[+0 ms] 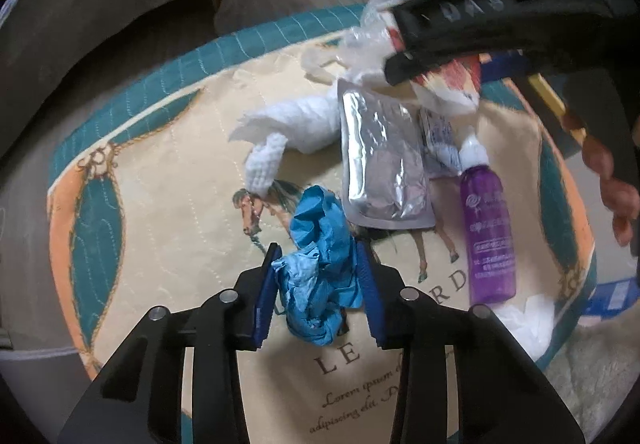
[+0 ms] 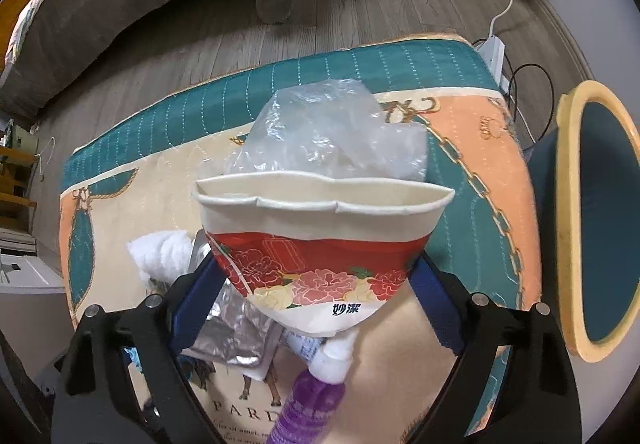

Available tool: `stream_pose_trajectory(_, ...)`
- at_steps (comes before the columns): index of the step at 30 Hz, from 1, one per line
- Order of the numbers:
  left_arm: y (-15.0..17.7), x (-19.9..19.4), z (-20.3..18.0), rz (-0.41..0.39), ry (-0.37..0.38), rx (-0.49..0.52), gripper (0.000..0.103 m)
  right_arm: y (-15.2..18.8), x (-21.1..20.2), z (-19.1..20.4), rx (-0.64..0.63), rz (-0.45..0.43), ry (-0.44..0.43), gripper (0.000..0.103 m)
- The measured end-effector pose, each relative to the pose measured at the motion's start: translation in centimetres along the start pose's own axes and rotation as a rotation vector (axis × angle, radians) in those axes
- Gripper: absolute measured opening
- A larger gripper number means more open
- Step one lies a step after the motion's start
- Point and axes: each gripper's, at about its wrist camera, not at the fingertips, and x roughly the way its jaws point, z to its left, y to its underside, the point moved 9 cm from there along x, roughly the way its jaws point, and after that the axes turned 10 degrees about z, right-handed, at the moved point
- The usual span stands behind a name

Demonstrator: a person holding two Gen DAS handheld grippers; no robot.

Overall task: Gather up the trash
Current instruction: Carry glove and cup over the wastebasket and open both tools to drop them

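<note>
my left gripper (image 1: 318, 276) has its blue pads closed in on a crumpled blue glove (image 1: 320, 268), the wad bunched between them and touching both, so i read it as clamped. it sits on the quilted mat (image 1: 168, 147), toward the near edge, just above the printed lettering. the glove is thin, soft and very light; it will squash rather than resist, and loose folds hang below the pads, so i would want the bulk of the wad in the grip, not a trailing flap.

my right gripper (image 2: 320, 276) stands wide, its jaws against the two sides of a flattened paper cup (image 2: 316, 244) with a red flower print, and a clear plastic bag (image 2: 332, 131) puffs out beyond the rim. i judge the cup held, but the lower contact is partly hidden by the cup itself. the cup is light and creased, and would buckle further under pressure; the bag is slippery and could slide free.

further out on the mat lie a silver foil pouch (image 1: 384, 155), a purple bottle (image 1: 486, 240) with a white cap, and a rolled white towel (image 1: 288, 127). a bin (image 2: 592, 219) with a yellow rim stands past the mat's right edge.

from the left view the right gripper is a dark blur across the top corner, and the small packet under the cup is too covered to name.
</note>
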Motion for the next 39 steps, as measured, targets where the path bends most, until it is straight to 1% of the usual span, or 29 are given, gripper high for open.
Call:
stream_pose_trajectory(4,-0.3,-2.1,-0.3,-0.056,-0.008,-0.016,0.038,1.1,-2.0,0.1,-0.015,-0.029,0.004,0.089)
stream_pose_trajectory(7,-0.7,-4.0,-0.5,-0.106,-0.030,-0.013,0.038,1.4,-4.5,0.1,-0.036,-0.085,0.013,0.089)
stream_pose_trajectory(9,-0.9,-5.2,-0.5,-0.139,-0.022,-0.028,0.038,2.0,-6.1,-0.1,-0.042,-0.116,0.017,0.089)
stream_pose_trajectory(11,-1.1,-6.1,-0.6,-0.164,-0.016,-0.047,0.038,2.5,-7.5,-0.4,-0.034,-0.137,0.004,0.089)
stream_pose_trajectory(13,-1.0,-6.5,-0.7,-0.171,-0.024,-0.057,0.038,2.8,-9.1,-0.8,-0.035,-0.163,-0.007,0.089)
stream_pose_trajectory(18,-1.8,-7.5,-1.7,-0.197,-0.038,-0.078,0.038,3.5,-12.0,-2.5,-0.049,-0.219,0.021,0.089)
stream_pose_trajectory(25,-3.1,-8.4,-3.2,-0.230,-0.029,-0.099,0.038,3.5,-12.6,-5.6,-0.016,-0.222,0.024,0.089)
stream_pose_trajectory(31,-4.0,-7.8,-4.4,-0.234,-0.046,-0.078,0.038,3.2,-13.1,-7.0,-0.013,-0.242,0.017,0.089)
stream_pose_trajectory(35,-4.1,-7.2,-4.3,-0.224,-0.061,-0.079,0.038,2.9,-13.1,-8.0,-0.018,-0.248,0.036,0.089)
stream_pose_trajectory(39,-4.5,-7.0,-4.2,-0.227,-0.059,-0.102,0.038,2.6,-12.4,-9.1,0.005,-0.240,0.025,0.089)
